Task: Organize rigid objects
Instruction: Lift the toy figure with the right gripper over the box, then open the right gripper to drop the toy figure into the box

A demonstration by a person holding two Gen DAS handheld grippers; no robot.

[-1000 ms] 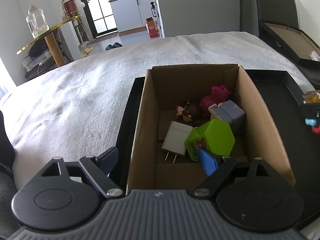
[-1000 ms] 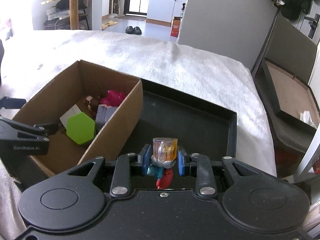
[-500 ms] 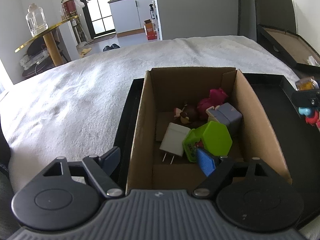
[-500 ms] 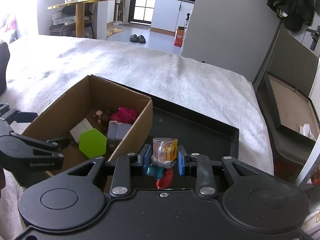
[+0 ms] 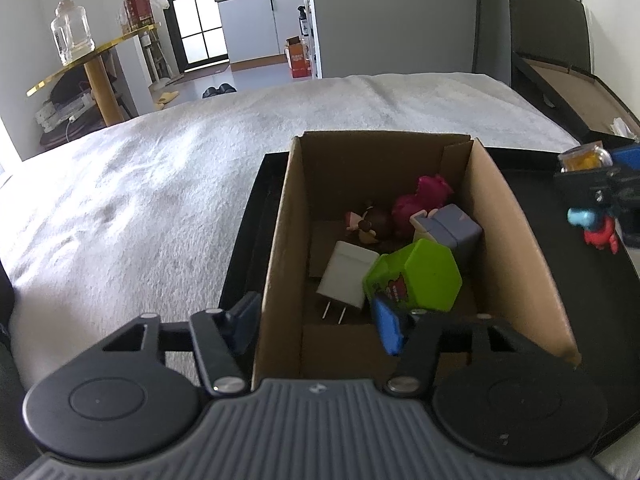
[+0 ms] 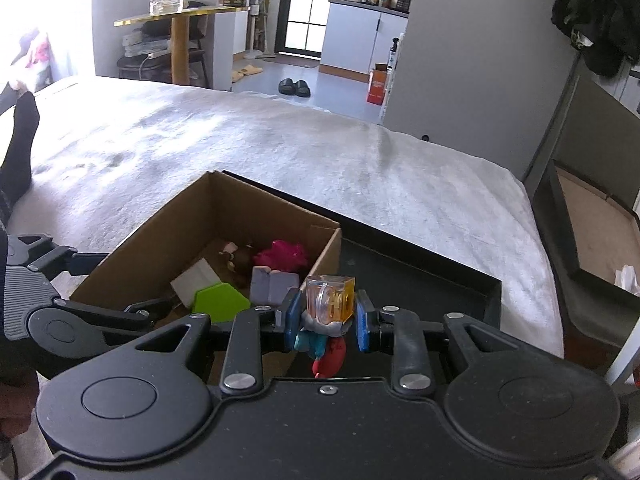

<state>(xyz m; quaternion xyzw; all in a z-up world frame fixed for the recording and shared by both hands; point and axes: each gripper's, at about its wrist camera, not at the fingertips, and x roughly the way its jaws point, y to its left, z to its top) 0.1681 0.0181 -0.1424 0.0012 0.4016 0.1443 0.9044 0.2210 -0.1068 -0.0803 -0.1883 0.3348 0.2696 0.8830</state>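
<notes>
Compared with one second before, the right gripper [image 6: 328, 322] is now nearer to the cardboard box [image 6: 160, 232] and a little higher; in its own view the box was far at the left, and now the toy hangs just beside the box's right wall. In the left wrist view the right gripper [image 5: 600, 196] was low at the right edge, and now it stands higher there, above the black tray [image 5: 568, 280]. The left gripper [image 5: 316, 322] is at the same place, but its jaws are narrower than before and are closing. The left wall of the box is between them; I cannot tell if the pads touch it.

The right gripper points downward and pinches a small toy figure [image 6: 330, 308] with an orange transparent cube as head and blue and red parts below. The left gripper also points downward, one blue finger [image 5: 244, 320] outside the box and the other finger inside it.

In the box lie a green hexagonal case [image 5: 420, 280], a white charger [image 5: 346, 280], a grey block [image 5: 452, 228], a pink toy [image 5: 420, 204] and a brown figure [image 5: 368, 222]. The box stands on the tray, which lies on a bed with white cover [image 5: 140, 200].
</notes>
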